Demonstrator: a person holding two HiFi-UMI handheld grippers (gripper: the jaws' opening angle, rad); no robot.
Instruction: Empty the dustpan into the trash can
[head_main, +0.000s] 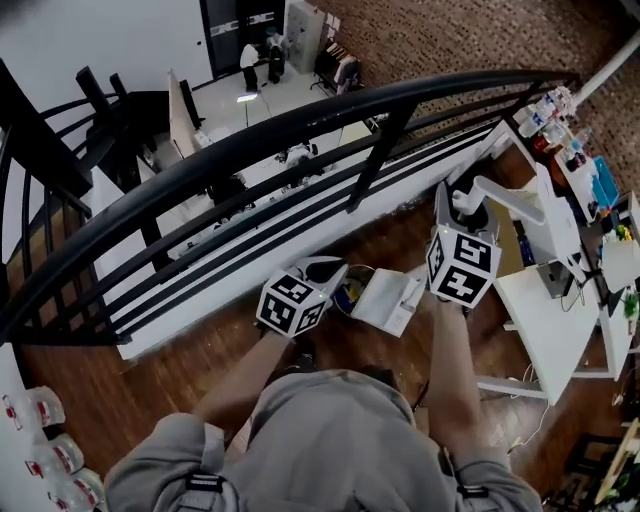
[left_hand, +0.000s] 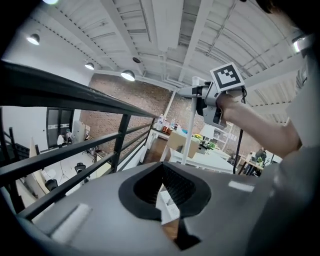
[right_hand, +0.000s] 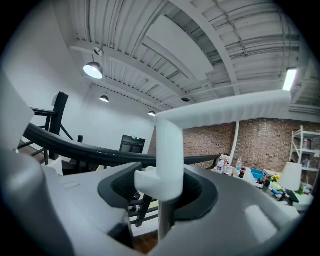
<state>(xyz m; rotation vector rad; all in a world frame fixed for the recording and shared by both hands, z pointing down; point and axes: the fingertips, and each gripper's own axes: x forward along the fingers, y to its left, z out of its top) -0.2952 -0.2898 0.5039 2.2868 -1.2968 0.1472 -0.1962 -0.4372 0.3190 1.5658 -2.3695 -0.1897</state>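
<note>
The dustpan (head_main: 386, 300), a white plastic scoop with a flat, open tray, hangs over the wooden floor (head_main: 150, 380) near the floor's edge under the railing (head_main: 300, 120), just beside the trash can (head_main: 347, 294); whether its lip touches the can's rim cannot be told. Its handle (right_hand: 169, 150) is a smooth white post with a squared block on it and a bar bent off at the top. The right gripper (right_hand: 164, 192) has its ribbed black pads closed on that post. The trash can is small and round, with mixed coloured scraps inside, partly hidden behind the left gripper (left_hand: 165, 192). That gripper's jaws stand apart and clamp nothing; through the gap show bare floor and a white piece with print too small to read. Each gripper carries a cube of black-and-white square markers, no words. The railing is of dark metal bars with a rounded top. A white desk (head_main: 545, 320) is cut off at the right.
</note>
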